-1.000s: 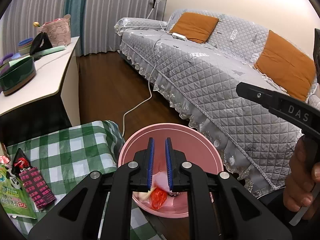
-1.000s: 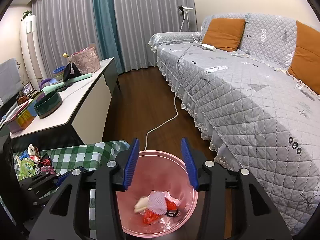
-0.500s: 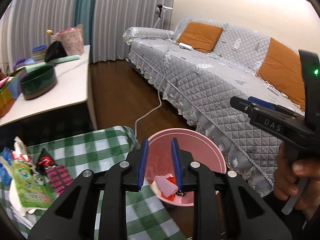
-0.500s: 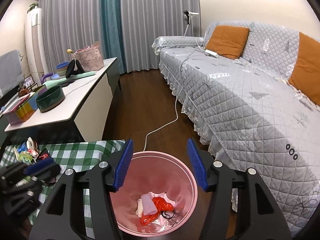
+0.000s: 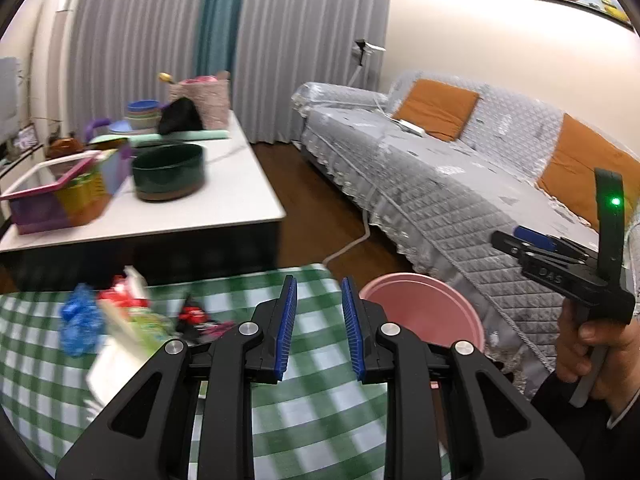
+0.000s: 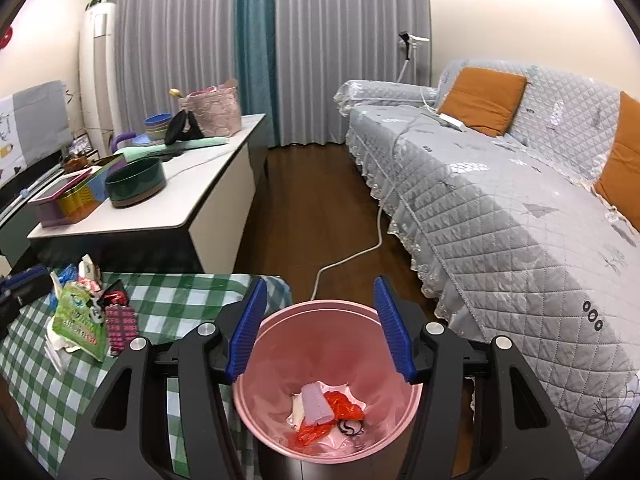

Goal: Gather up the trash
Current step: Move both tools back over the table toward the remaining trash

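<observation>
1. In the right wrist view, at the far left edge, the left gripper (image 6: pixel 18 284) shows only as a dark body with a blue pad, level with the wrapper pile.
2. Left of centre, on the green-checked tablecloth (image 6: pixel 172 304), lies the remaining trash: a green snack bag (image 6: pixel 78 322), a pink-patterned wrapper (image 6: pixel 120 328) just beside it, a red-and-black wrapper (image 6: pixel 114 296) above that and a blue plastic scrap (image 6: pixel 66 274) at the back.
3. In the upper left of that view a white counter (image 6: pixel 192 200) carries a dark green bowl (image 6: pixel 136 182) and a colourful box (image 6: pixel 74 196).
4. In the left wrist view, lower centre, the left gripper (image 5: pixel 319 330) hangs over the tablecloth (image 5: pixel 320 408) with a narrow gap between its blue pads (image 5: pixel 287 330) and nothing in it. The wrapper pile (image 5: pixel 132 316) is blurred at its left.
5. Bottom centre of the right wrist view, the right gripper (image 6: pixel 320 330) stands open and empty over the pink bin (image 6: pixel 276 332), which sits beside the table's right edge.
6. Inside the bin lie a lilac wrapper (image 6: pixel 316 402), red plastic (image 6: pixel 340 408) and pale scraps.
7. To the right stretches a grey quilted sofa (image 6: pixel 500 216) with orange cushions (image 6: pixel 482 102); a white cable (image 6: pixel 360 248) runs across the wooden floor.
8. At the right edge of the left wrist view, a hand (image 5: pixel 592 348) grasps the right gripper's handle.
</observation>
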A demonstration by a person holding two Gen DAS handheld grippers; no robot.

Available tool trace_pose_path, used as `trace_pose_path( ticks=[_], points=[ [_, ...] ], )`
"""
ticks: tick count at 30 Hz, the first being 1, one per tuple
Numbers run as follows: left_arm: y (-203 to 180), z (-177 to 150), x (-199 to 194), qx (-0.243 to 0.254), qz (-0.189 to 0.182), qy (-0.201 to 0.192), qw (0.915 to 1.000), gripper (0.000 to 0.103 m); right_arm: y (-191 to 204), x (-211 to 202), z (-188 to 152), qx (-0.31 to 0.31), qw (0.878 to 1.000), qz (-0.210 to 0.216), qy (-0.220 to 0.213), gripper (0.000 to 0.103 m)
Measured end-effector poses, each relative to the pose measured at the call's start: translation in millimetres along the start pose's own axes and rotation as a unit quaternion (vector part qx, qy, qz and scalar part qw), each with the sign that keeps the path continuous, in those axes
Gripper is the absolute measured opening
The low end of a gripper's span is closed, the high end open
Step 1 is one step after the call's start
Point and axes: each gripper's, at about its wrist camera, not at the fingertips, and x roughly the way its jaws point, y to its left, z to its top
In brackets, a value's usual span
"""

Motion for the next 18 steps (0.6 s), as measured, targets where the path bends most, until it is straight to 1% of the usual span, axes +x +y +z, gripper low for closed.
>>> trace_pose_path(
  ticks=[3, 7, 11, 13, 18],
  points=[
    [28, -1, -13, -0.009, 0.015, -0.005, 0.9998, 0.024, 7, -5, 4, 0.008, 1.000, 0.013, -0.006, 0.054],
    [68, -2, -24, -0.024, 0.041, -0.009, 0.9988, 0.024, 16, -9, 10, 0.024, 0.999, 0.034, -0.016, 0.046],
    [108, 0, -29, -0.037, 0.068, -0.010, 0.9970, 0.024, 29, -5, 13, 0.042, 0.997, 0.061, -0.015, 0.039],
    [129, 1, -30, -0.038, 0.086, -0.011, 0.9955, 0.024, 44, 1, 13, 0.039, 0.997, 0.073, -0.011, 0.037],
    [175, 1, -24, -0.057, 0.120, -0.011, 0.9910, 0.024, 80, 15, 9, 0.017, 0.995, 0.096, -0.003, 0.037]
  ],
)
